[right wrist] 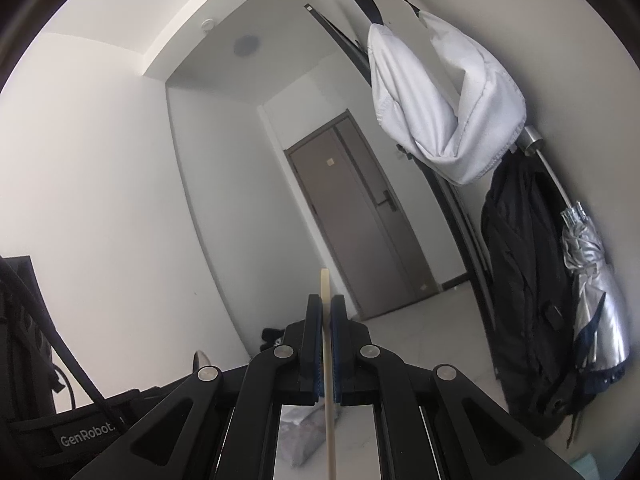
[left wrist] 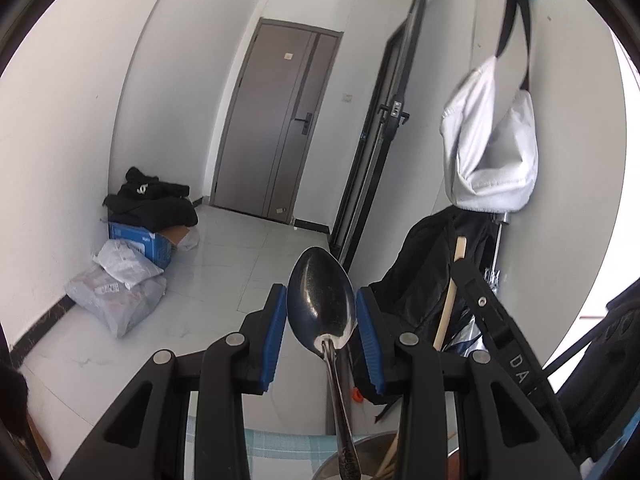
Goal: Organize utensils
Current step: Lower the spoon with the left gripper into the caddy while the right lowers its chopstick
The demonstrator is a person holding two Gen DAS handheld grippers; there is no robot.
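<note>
A steel spoon [left wrist: 322,300] stands bowl-up between the blue pads [left wrist: 276,332] of my left gripper [left wrist: 321,296]. The pads press on both edges of its bowl, and its handle runs down toward the camera. Under it, at the bottom edge, sit a metal bowl [left wrist: 364,446] with wooden chopsticks [left wrist: 390,460] and a teal checked cloth [left wrist: 280,448]. My right gripper [right wrist: 326,302] is shut on a thin wooden chopstick [right wrist: 327,360] whose tip pokes up past the fingers. That chopstick [left wrist: 450,292] also shows to the right in the left wrist view. The spoon's tip [right wrist: 202,360] peeks in at the lower left of the right wrist view.
A grey door [left wrist: 280,120] closes the hallway ahead. A blue cardboard box [left wrist: 138,240] under black clothes and plastic bags [left wrist: 116,296] lie by the left wall. A white bag [right wrist: 440,92], a black jacket [right wrist: 520,280] and a silver umbrella [right wrist: 596,300] hang on the right wall.
</note>
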